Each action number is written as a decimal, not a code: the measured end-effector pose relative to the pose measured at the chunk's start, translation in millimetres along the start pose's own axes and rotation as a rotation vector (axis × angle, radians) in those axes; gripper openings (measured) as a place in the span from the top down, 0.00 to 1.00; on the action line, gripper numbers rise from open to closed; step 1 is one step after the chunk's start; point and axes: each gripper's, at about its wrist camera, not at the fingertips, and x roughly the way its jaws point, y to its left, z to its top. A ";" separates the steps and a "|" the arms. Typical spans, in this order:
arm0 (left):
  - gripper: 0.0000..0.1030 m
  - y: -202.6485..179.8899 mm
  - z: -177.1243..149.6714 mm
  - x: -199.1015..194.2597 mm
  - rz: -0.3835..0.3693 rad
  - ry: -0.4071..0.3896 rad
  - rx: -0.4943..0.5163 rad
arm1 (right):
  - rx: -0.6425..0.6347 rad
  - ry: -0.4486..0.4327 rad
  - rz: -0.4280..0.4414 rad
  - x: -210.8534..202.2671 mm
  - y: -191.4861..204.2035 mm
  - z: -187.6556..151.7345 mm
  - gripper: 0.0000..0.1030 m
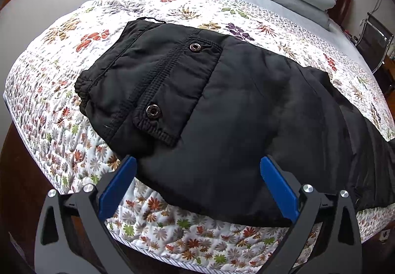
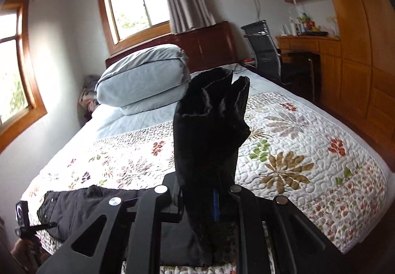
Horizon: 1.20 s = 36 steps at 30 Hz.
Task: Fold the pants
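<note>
Black pants (image 1: pixel 234 106) lie across the flowered quilt (image 1: pixel 61 106), waistband and two snap buttons (image 1: pixel 153 110) at the left, legs running off to the right. My left gripper (image 1: pixel 197 161) hovers open over the near edge of the pants, blue pads (image 1: pixel 118 187) wide apart and holding nothing. In the right wrist view my right gripper (image 2: pixel 213 190) is shut on the leg ends (image 2: pixel 212 121), which stand bunched up above its jaws and hide the fingertips. The waist part of the pants (image 2: pixel 74 207) rests on the bed at lower left.
A folded grey duvet (image 2: pixel 143 76) lies at the head of the bed against a dark headboard (image 2: pixel 209 39). A black office chair (image 2: pixel 266 51) and a wooden desk (image 2: pixel 308 44) stand to the right. Two windows (image 2: pixel 138 2) are in the walls.
</note>
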 end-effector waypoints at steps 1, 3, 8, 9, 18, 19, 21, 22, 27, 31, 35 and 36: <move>0.03 0.4 -0.4 -0.3 -0.003 0.001 -0.002 | -0.023 0.005 0.005 1.2 8.4 -0.8 0.84; 0.03 1.7 -1.5 -1.3 -0.009 0.002 -0.004 | -0.065 0.014 0.016 3.2 24.8 -3.1 0.84; 0.03 4.5 -1.9 -3.1 -0.029 0.004 -0.026 | -0.121 0.048 0.058 12.9 56.7 -9.1 0.84; 0.03 5.2 -1.9 -3.2 -0.032 0.004 -0.031 | -0.133 0.057 0.064 15.8 62.3 -10.7 0.84; 0.03 14.3 -4.6 -2.8 -0.049 0.018 -0.057 | -0.263 0.169 0.120 45.7 120.0 -42.9 0.84; 0.03 15.6 -4.7 -2.6 -0.050 0.019 -0.064 | -0.279 0.186 0.125 49.3 126.0 -48.2 0.84; 0.03 18.4 -5.0 -2.4 -0.053 0.021 -0.075 | -0.307 0.208 0.129 54.3 135.4 -57.3 0.84; 0.03 19.5 -5.3 -2.4 -0.054 0.022 -0.079 | -0.323 0.222 0.131 57.3 140.0 -63.0 0.84; 0.03 22.7 -6.6 -3.4 -0.063 0.025 -0.091 | -0.392 0.267 0.125 67.1 157.1 -87.3 0.84; 0.03 21.7 -8.1 -4.7 -0.070 0.025 -0.091 | -0.406 0.307 0.129 77.4 163.0 -103.8 0.84; 0.03 20.8 -9.2 -5.6 -0.072 0.029 -0.089 | -0.443 0.337 0.123 86.1 172.5 -121.0 0.84; 0.03 20.3 -9.4 -5.3 -0.072 0.031 -0.089 | -0.456 0.342 0.119 87.8 174.9 -125.5 0.84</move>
